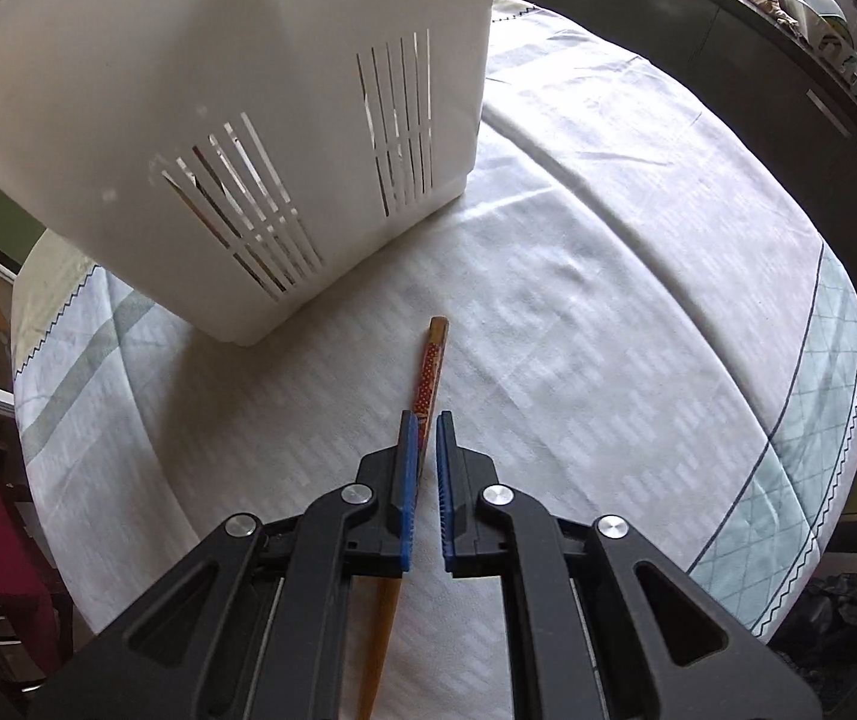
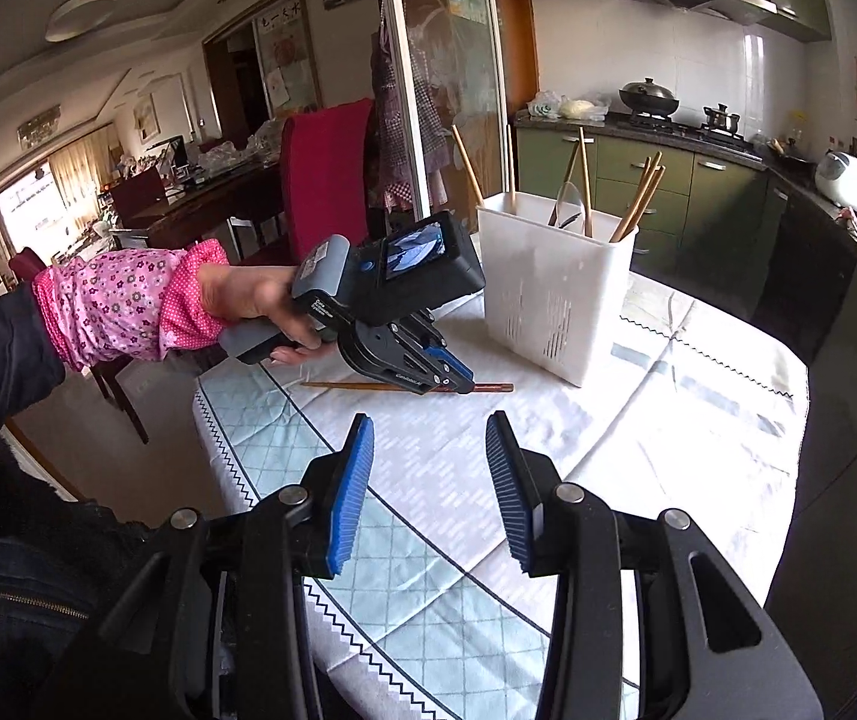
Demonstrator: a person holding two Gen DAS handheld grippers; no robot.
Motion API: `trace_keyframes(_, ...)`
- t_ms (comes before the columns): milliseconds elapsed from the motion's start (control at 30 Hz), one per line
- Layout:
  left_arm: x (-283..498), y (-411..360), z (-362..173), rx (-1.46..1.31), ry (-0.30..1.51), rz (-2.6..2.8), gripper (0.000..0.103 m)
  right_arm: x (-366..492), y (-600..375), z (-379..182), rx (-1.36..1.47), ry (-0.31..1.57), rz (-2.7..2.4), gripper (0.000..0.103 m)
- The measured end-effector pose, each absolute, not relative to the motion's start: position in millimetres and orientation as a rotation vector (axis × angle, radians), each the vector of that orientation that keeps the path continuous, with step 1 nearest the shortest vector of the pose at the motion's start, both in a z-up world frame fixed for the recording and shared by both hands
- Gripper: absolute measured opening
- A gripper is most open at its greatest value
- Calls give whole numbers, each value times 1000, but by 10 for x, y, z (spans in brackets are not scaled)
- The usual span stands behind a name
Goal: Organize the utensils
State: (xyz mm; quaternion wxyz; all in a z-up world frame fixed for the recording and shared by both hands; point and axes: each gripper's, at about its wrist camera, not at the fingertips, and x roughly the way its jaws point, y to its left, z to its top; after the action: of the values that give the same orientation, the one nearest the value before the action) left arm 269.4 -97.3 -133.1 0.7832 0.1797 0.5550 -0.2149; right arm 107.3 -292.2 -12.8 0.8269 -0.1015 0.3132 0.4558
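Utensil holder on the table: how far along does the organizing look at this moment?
Done: the white utensil holder already has several chopsticks and a ladle-like utensil standing in it. In hand: the left gripper is shut on one last chopstick lying on the tablecloth. The right gripper is open and empty. Left: lift that chopstick into the holder; no other loose utensil shows.

Chopstick (image 1: 426,369) tip end beyond the frame's bottom edge
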Motion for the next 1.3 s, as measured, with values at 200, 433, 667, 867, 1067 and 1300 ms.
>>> trace_keyframes(200,2777,-986,-1372,358,1214,-465,7,1051,-2911,-122,-211,658,973,39)
trace_keyframes(433,2723,-1004,-1379,397,1231,-435,8,1037,-2885,-121,-214,662,974,39)
trace_keyframes(667,2776,-886,-1427,240,1335,-326,9,1060,-2858,-118,-216,657,976,39)
trace_keyframes(867,2776,-456,-1484,-240,1451,-234,9,1049,-2867,-150,-208,651,985,39)
trace_keyframes(1067,2533,-602,-1130,-2,1292,-275,21,1044,-2856,-168,-207,650,993,39)
trace_keyframes(1300,2226,-753,-939,218,1280,-364,23,1040,-2865,-185,-198,648,988,39)
